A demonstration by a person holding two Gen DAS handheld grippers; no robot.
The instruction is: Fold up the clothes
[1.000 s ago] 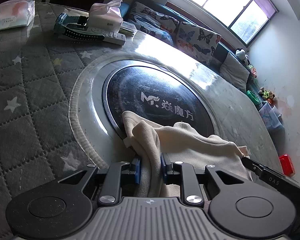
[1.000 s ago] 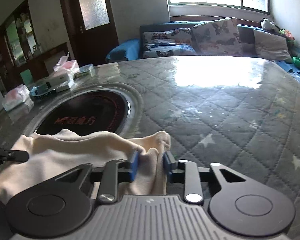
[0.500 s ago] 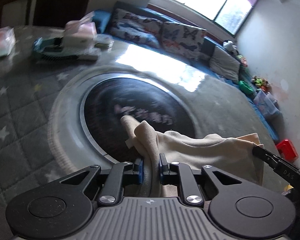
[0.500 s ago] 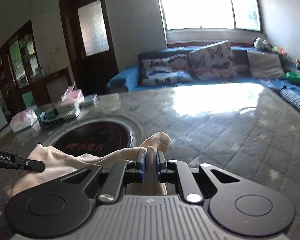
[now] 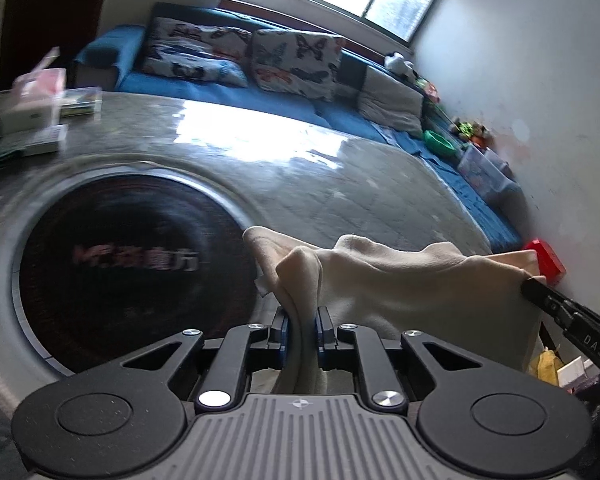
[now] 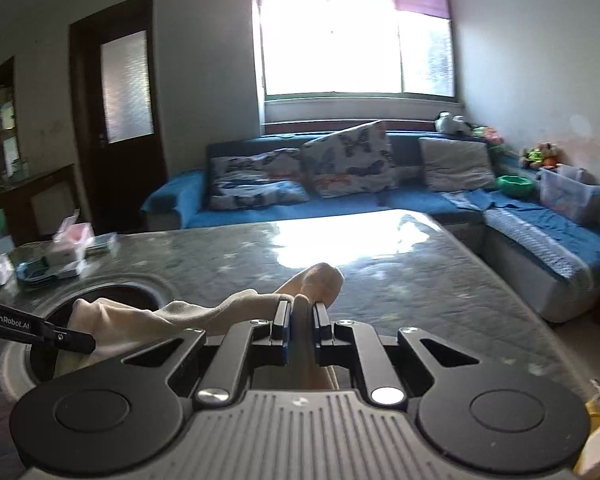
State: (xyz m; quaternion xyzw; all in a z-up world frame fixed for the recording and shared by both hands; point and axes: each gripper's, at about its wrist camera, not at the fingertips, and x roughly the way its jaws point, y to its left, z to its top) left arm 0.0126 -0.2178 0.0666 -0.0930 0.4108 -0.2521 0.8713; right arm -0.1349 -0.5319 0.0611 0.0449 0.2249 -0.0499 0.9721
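A cream garment hangs stretched between both grippers, lifted above the table. My left gripper is shut on a bunched fold at the garment's left end, with fabric sticking up between the blue pads. In the right wrist view my right gripper is shut on the other end of the garment, a rounded tuft poking past the pads. Each view shows the other gripper's black fingers at the cloth's far corner. The rest of the garment, hanging below, is hidden.
Under the cloth lies a round black cooktop set in a table with a grey quilted cover. Tissue boxes and small items sit at the table's far left. A blue sofa stands beyond, and a red box is on the floor.
Both grippers closed tighter on the cloth ends and rose, lifting the garment off the table. Both views have tilted up toward the sofa and window.
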